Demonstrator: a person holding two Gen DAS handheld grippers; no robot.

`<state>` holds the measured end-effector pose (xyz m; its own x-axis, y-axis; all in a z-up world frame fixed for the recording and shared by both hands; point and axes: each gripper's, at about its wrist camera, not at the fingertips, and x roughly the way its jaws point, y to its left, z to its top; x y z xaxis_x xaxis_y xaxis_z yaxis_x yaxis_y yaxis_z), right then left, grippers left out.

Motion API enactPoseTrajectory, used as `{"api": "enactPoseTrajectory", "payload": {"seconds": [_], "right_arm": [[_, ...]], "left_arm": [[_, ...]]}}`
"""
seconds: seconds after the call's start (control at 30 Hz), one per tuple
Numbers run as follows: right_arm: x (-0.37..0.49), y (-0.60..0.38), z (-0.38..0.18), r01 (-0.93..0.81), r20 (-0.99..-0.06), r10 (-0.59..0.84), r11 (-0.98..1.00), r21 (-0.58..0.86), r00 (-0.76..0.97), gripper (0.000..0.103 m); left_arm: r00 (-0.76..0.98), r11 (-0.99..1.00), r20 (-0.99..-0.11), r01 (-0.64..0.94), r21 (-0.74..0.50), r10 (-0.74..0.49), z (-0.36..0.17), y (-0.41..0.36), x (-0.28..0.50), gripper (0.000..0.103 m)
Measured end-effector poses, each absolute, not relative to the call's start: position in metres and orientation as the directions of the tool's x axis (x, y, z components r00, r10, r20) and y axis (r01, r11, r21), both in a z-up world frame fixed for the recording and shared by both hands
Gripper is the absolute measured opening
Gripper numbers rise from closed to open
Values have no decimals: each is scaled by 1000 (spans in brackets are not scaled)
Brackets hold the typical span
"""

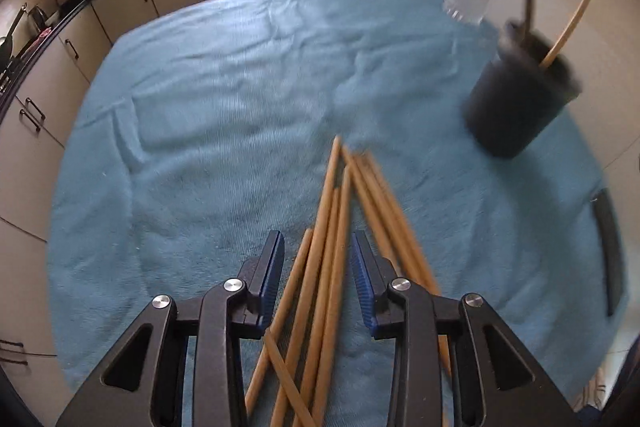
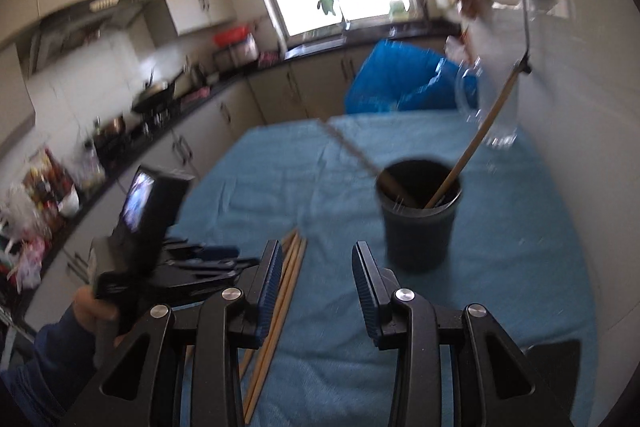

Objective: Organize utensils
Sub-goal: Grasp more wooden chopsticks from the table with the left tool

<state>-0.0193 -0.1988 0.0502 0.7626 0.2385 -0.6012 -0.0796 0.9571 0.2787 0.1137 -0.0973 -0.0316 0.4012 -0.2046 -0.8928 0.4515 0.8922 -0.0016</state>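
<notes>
Small kitchen, cabinets all around, and a table under a blue towel (image 1: 200, 131) takes up most of the view. Toward the right sits a dark cup (image 2: 418, 215) with a couple of sticks already in it. The loose chopsticks (image 1: 328, 247) lie fanned on the towel – several run between the left gripper (image 1: 318, 253) fingers, which are spread and not touching them. The right gripper (image 2: 316, 263) is spread too, empty. Likely risk: closing on the whole fan grabs 3 or 4 crookedly, and 1 slips out.
</notes>
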Motion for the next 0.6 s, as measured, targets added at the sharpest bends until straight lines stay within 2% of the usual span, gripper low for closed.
{"api": "enactPoseTrajectory", "payload": {"seconds": [0.13, 0.23, 0.33, 0.6], "right_arm": [[1, -178, 27, -100, -673, 250, 962, 254, 697, 39], [18, -163, 11, -109, -718, 252, 964, 241, 649, 39], [40, -147, -4, -114, -766, 214, 976, 183, 606, 39], [86, -131, -45, -72, -845, 129, 992, 107, 519, 39]], "left_arm": [[424, 931, -897, 362, 38, -128, -43, -84, 122, 35], [454, 977, -891, 197, 79, -20, -41, -52, 131, 34], [427, 989, -900, 147, -25, -86, -36, -18, 131, 34], [471, 987, -871, 130, -90, -141, -16, 24, 112, 34]]}}
